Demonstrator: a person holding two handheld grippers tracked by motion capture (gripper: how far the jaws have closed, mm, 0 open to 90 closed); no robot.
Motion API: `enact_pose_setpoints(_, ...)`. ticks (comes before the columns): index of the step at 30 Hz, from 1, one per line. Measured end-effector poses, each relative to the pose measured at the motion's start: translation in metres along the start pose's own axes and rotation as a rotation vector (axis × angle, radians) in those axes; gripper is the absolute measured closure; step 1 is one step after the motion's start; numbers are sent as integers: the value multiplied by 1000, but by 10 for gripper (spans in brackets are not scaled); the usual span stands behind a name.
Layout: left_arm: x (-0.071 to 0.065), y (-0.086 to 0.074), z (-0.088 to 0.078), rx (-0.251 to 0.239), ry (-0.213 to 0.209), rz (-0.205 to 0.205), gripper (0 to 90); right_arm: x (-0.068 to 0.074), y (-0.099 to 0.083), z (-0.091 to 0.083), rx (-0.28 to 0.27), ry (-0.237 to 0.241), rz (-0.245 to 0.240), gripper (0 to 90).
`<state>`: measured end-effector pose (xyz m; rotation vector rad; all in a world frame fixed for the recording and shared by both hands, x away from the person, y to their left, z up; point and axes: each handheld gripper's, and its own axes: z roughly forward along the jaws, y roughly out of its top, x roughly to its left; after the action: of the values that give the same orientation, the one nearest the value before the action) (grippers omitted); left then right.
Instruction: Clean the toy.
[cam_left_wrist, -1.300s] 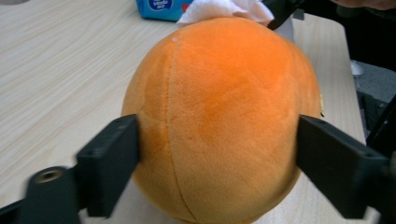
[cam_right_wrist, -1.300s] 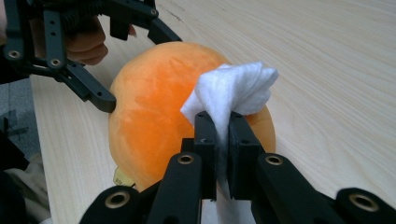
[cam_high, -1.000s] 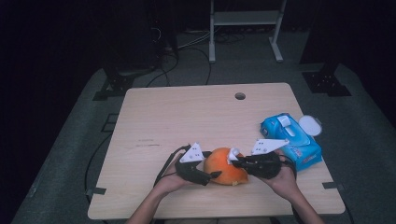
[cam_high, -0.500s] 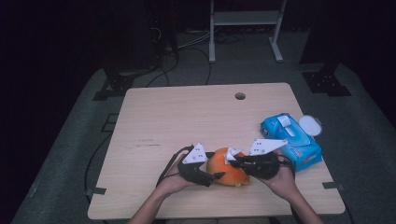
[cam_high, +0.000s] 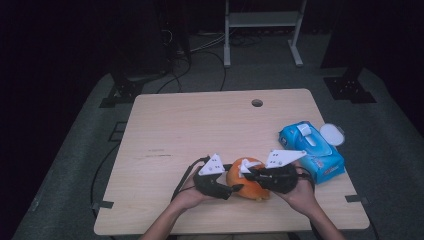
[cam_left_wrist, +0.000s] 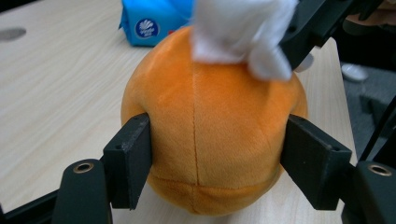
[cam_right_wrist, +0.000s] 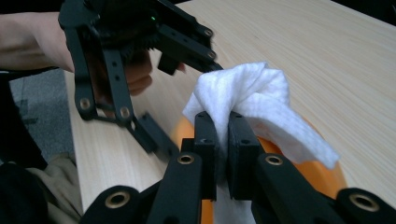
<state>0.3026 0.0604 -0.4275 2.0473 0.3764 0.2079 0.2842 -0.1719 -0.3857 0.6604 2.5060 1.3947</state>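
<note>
An orange plush ball (cam_high: 246, 187) rests on the wooden table (cam_high: 200, 125) near its front edge. My left gripper (cam_high: 232, 186) comes at it from the left. In the left gripper view its jaws have just been closing, and both pads (cam_left_wrist: 133, 158) now press on the sides of the ball (cam_left_wrist: 210, 121). My right gripper (cam_right_wrist: 223, 140) is shut on a crumpled white wipe (cam_right_wrist: 252, 93), which lies on top of the ball (cam_right_wrist: 322, 172). The high view shows the right gripper (cam_high: 248, 172) reaching in from the right with the wipe (cam_high: 245, 166).
A blue pack of wet wipes (cam_high: 312, 150) with its white lid (cam_high: 332, 134) flipped open lies just right of my right hand. A cable hole (cam_high: 257, 103) sits at the table's far side. The front edge is close behind both hands.
The left gripper's jaws have closed in onto the sides of the ball. The right gripper with the wipe has stayed about where it was on top.
</note>
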Motion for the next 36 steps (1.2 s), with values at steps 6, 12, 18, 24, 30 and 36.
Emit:
enact_pose_setpoints(6, 1, -3, 0, -9, -3, -6, 296, -9, -3, -9, 18, -54, -7, 835)
enact_pose_setpoints(12, -2, 2, 3, -5, -3, 0, 288, -5, -3, -6, 12, -33, 5, 834)
enact_pose_setpoints(18, -5, 0, 2, 5, 0, 42, 292, 6, 3, 8, 18, 9, -25, 835)
enact_pose_setpoints(24, -3, -4, 2, -4, -1, 12, 253, -22, -7, -13, 4, -82, 48, 835)
enact_pose_setpoints(30, -4, -2, 4, -16, -10, -9, 253, -14, -7, -8, 0, -59, 46, 834)
enact_pose_setpoints(36, -5, -6, 3, -14, -20, -4, 274, 6, 1, 12, 16, 4, -15, 833)
